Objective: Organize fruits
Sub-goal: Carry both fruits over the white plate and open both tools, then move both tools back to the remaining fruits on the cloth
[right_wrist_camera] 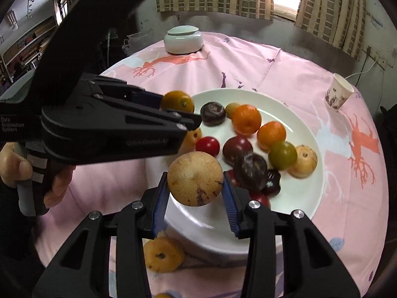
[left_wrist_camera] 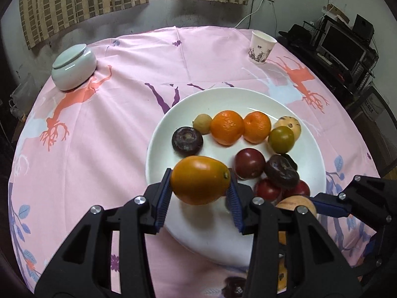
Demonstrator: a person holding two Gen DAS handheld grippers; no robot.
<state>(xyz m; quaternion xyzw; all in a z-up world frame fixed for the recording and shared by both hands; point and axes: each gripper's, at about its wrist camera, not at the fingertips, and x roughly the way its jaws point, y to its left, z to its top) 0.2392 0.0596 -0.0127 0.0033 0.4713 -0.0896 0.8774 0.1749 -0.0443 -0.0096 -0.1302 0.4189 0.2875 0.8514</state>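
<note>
A white plate on the pink cloth holds several fruits: two tangerines, dark purple fruits, red ones and a green one. My left gripper is shut on an orange oval fruit above the plate's near left rim. My right gripper is shut on a tan speckled round fruit above the plate's near edge. The left gripper with its orange fruit crosses the right wrist view from the left.
A pale green lidded jar stands at the far left of the round table, a paper cup at the far right. A yellow fruit lies on the cloth by the plate's near rim. Shelves and a monitor stand beyond the table.
</note>
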